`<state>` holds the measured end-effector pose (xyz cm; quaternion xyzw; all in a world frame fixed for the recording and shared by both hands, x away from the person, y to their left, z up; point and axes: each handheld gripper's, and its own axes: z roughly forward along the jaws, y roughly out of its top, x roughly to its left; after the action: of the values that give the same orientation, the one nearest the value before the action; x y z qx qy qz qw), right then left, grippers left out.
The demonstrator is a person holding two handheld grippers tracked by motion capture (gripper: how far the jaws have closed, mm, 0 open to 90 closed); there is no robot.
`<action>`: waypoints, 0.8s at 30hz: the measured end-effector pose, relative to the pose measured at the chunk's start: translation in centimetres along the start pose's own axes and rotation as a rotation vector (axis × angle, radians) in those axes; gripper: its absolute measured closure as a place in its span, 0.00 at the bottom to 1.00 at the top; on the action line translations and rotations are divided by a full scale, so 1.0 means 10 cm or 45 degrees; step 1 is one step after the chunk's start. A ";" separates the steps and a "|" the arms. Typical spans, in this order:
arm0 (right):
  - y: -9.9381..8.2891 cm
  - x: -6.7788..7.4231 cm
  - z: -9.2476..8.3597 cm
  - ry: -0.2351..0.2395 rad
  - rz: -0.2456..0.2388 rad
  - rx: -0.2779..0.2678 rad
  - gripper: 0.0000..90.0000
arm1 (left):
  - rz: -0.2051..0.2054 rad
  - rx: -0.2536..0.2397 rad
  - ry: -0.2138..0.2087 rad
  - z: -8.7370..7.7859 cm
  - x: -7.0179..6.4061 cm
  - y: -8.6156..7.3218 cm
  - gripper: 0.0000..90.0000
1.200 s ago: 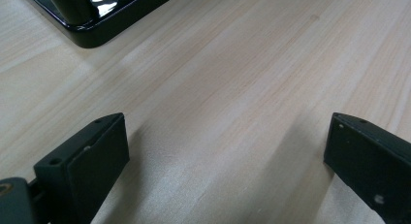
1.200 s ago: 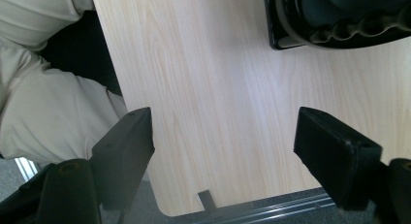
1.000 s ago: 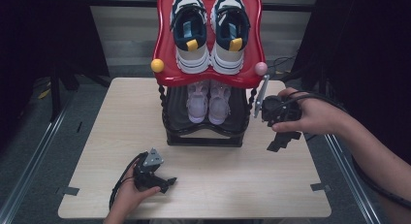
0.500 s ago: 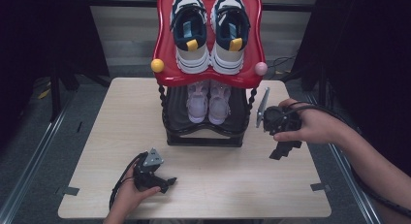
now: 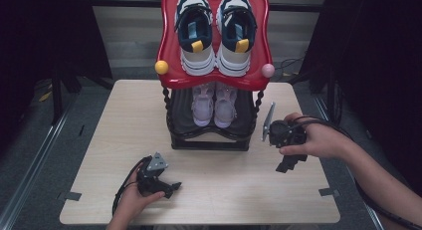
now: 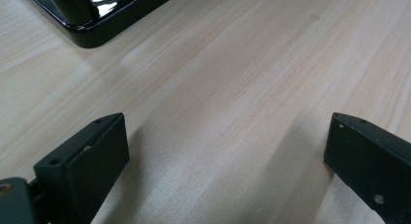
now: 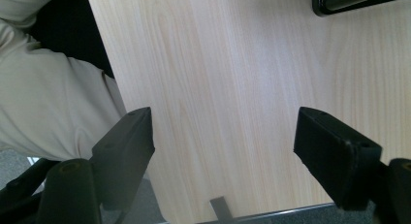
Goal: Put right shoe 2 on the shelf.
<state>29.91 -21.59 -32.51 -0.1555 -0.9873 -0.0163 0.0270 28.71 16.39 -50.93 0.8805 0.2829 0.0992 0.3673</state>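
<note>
Since a second ago, the right gripper (image 5: 287,164) has sunk from beside the shoe rack (image 5: 209,138) toward the table (image 5: 119,115), jaws wide apart and empty. The left gripper (image 5: 169,188) rests at seven o'clock, also spread and empty. Pink shoes (image 5: 214,104) sit on the rack's lower shelf at twelve; bare tabletop lies between.

The red top shelf (image 5: 214,78) of the shoe rack hides the toes of the 2 pale shoes (image 5: 214,108) beneath it and is itself cut off by the top edge of the high view. In the left gripper view, just 1 corner of the rack's black base (image 6: 104,20) shows.
</note>
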 end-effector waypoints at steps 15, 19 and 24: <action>-0.09 -0.04 0.38 0.040 0.030 -0.014 0.24 | 0.000 0.000 0.004 0.00 0.00 0.00 0.02; -0.12 -0.05 0.46 0.053 0.033 -0.029 0.24 | 0.004 0.000 0.003 0.00 0.00 0.00 0.02; -0.15 -0.05 0.56 0.054 0.064 -0.054 0.24 | -0.001 -0.005 0.005 0.00 0.00 0.00 0.02</action>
<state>29.60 -22.93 -38.13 -0.1805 -0.9817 -0.0399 0.0451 28.70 16.37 -50.96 0.8795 0.2837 0.1013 0.3685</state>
